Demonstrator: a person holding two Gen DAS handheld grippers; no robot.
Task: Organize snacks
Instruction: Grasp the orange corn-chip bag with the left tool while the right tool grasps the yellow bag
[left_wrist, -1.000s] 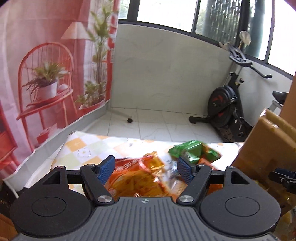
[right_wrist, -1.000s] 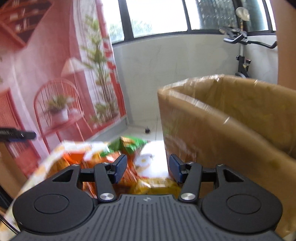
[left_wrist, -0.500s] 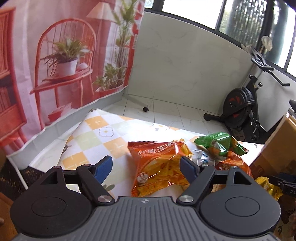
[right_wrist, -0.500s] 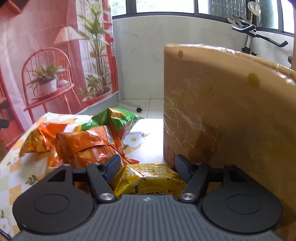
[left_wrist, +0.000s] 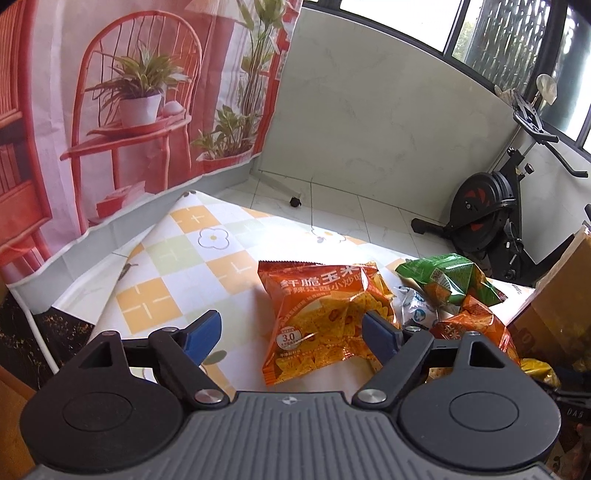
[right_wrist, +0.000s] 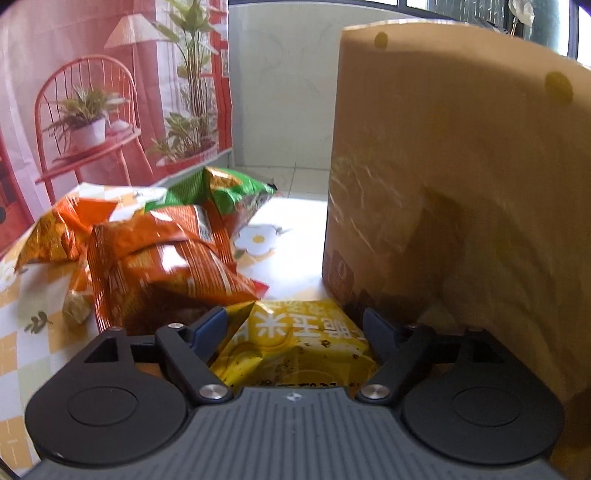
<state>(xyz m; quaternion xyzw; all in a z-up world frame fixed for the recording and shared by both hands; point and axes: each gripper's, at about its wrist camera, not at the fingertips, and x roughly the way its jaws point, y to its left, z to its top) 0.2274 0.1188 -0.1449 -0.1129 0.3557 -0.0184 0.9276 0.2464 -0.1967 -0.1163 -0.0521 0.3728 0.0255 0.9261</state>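
The left tool (left_wrist: 291, 330) is spread wide, its right finger at the edge of an orange snack bag (left_wrist: 325, 317) lying flat on the table (left_wrist: 177, 258); bare checkered cloth lies open to its left, up to the table's far edge. The right tool (right_wrist: 295, 328) is also spread, a yellow snack bag (right_wrist: 295, 343) between its fingers, hemmed by the cardboard box (right_wrist: 443, 177) wall just right and a second orange bag (right_wrist: 166, 258) left, with a green bag (right_wrist: 221, 192) beyond.
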